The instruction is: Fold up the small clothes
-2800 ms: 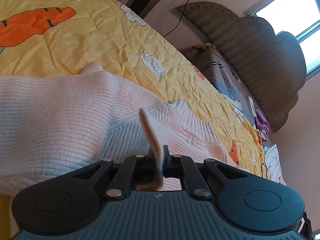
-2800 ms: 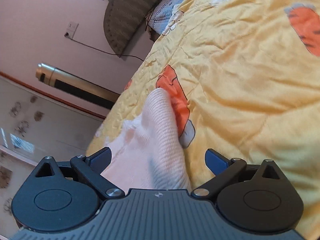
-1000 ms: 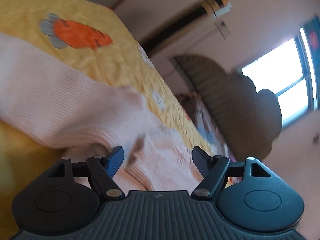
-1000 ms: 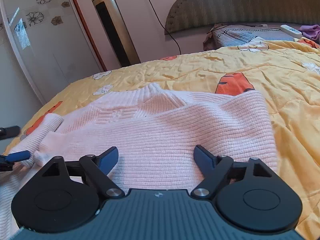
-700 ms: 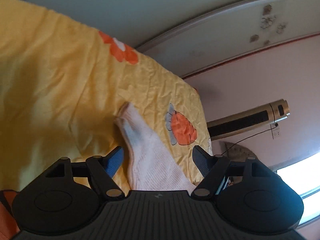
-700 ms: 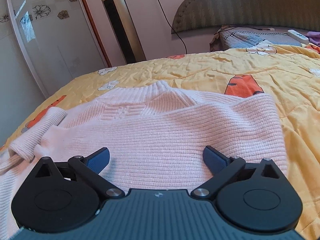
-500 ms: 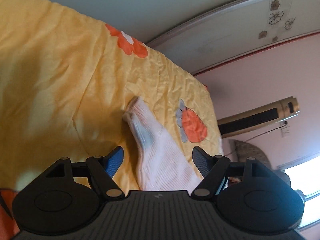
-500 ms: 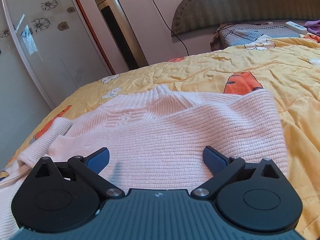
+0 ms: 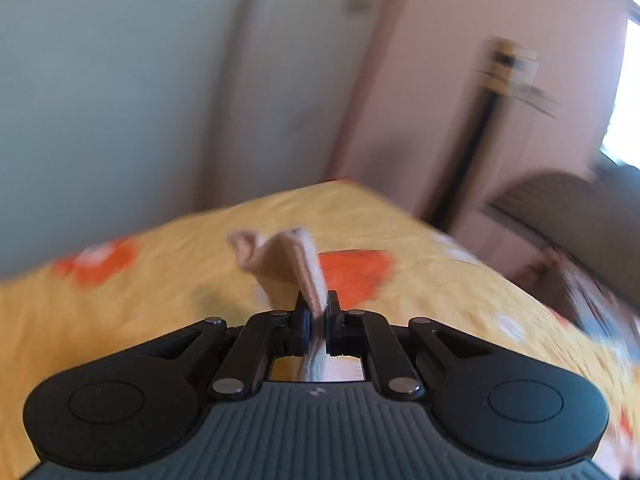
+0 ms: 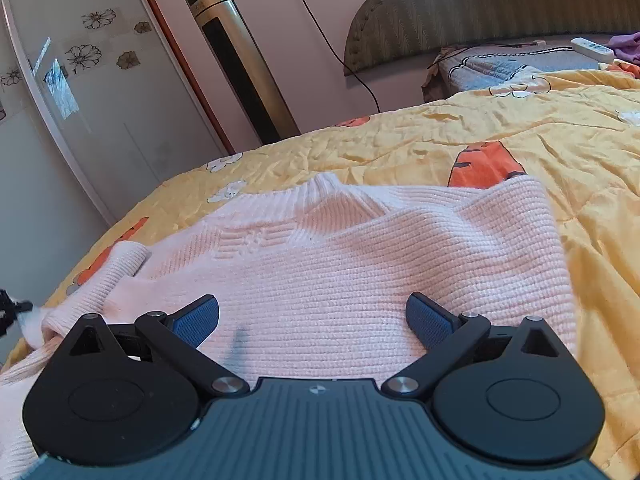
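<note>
Tongs (image 10: 312, 314) over pink sweater (image 10: 360, 264), yellow quilt (image 10: 480, 136), tower fan (image 10: 240, 60)

- The left gripper (image 9: 316, 316), whose jaws had stood wide around the sleeve (image 9: 292, 264) half a second before, closed and pinched it.
- It lifted the cuff off the quilt (image 9: 140, 300), and the left view swung and blurred.
- The right gripper (image 10: 312, 322) opened a little wider over the sweater (image 10: 360, 264), with nothing gripped.
- At the right view's left edge, the sleeve end was drawn toward the left gripper.
</note>
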Tool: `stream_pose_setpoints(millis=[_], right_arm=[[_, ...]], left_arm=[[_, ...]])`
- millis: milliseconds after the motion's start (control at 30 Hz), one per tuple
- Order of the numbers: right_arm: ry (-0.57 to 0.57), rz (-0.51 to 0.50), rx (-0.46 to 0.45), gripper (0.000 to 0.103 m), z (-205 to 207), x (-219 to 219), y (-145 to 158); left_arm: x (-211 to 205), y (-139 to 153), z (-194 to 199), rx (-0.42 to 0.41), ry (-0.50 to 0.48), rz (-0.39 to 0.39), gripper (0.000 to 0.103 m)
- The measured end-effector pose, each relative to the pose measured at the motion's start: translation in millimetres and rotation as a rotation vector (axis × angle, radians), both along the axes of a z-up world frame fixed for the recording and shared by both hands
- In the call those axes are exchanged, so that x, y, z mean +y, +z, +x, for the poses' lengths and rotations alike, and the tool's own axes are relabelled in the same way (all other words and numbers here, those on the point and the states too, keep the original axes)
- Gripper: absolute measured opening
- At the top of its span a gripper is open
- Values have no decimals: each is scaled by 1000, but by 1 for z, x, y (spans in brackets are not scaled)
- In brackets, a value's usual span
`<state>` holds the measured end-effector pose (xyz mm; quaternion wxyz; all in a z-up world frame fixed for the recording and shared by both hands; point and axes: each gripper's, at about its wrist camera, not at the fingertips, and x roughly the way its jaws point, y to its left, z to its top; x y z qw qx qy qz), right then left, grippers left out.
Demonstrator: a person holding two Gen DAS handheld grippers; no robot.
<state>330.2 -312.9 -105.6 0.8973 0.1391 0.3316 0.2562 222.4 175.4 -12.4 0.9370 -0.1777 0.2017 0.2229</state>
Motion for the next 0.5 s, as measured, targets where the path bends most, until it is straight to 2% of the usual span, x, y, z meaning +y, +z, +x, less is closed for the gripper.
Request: stream_pose_setpoints(millis=[67, 100, 167, 233, 300, 333, 500], right_arm=[[0, 10, 2, 100, 0, -1, 0], [0, 15, 3, 101, 0, -2, 0], [-1, 23, 4, 101, 0, -3, 0], [-1, 22, 4, 100, 0, -3, 0], [-2, 12, 2, 100, 0, -1, 0], [-2, 8, 2, 100, -1, 0, 0], [1, 7, 5, 101, 0, 1, 0]], left_arm=[[-46, 1, 12, 5, -152, 83, 7], [-67, -5, 19, 27, -224, 93, 7], [-102, -25, 33, 106, -361, 68, 7], [-131, -50, 43, 204, -455, 99, 7], [-149, -68, 42, 215, -460, 209, 7], [-151, -71, 40, 207, -454, 224, 7], [-139, -71, 34, 155, -447, 147, 8]])
